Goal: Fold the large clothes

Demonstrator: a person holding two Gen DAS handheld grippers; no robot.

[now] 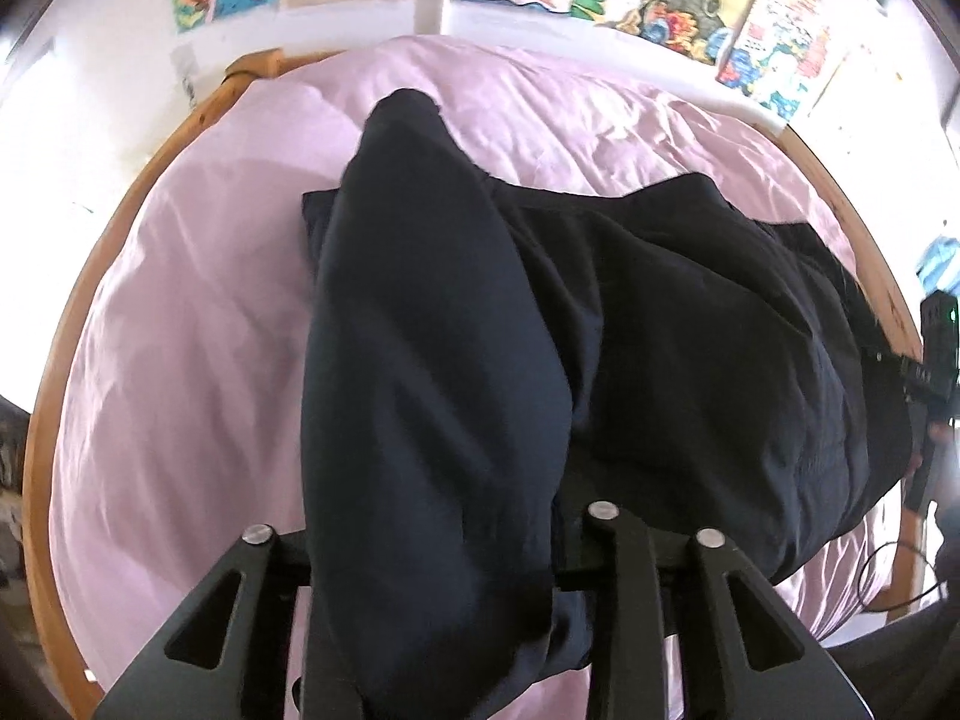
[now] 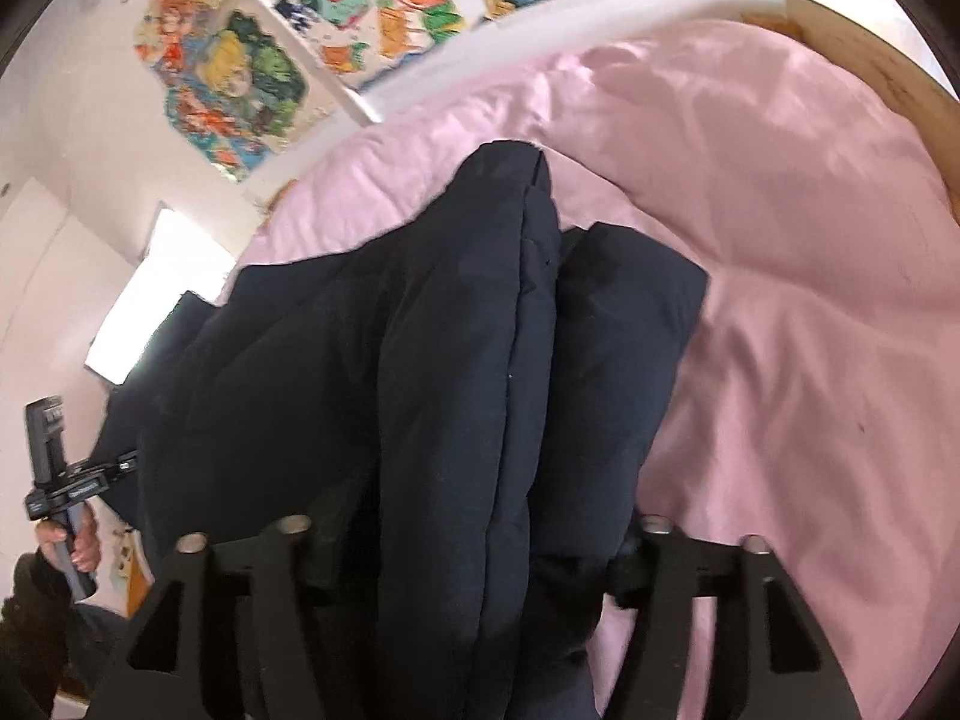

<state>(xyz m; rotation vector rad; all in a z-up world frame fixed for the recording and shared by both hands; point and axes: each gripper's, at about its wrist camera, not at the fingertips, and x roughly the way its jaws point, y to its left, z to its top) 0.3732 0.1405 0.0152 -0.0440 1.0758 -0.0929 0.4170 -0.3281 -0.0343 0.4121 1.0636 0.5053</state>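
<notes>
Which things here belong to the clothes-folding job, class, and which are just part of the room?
Part of the job:
dark garment
left gripper
right gripper
pink bedcover, the folding surface

Just there:
colourful wall pictures
wooden bed frame

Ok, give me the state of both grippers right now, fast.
Left gripper: dark garment runs between the jaws; gripped or not cannot be told.
Right gripper: jaws open wide, the garment lying between them.

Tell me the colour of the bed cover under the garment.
Pale pink bed cover, clearest in the right wrist view.
</notes>
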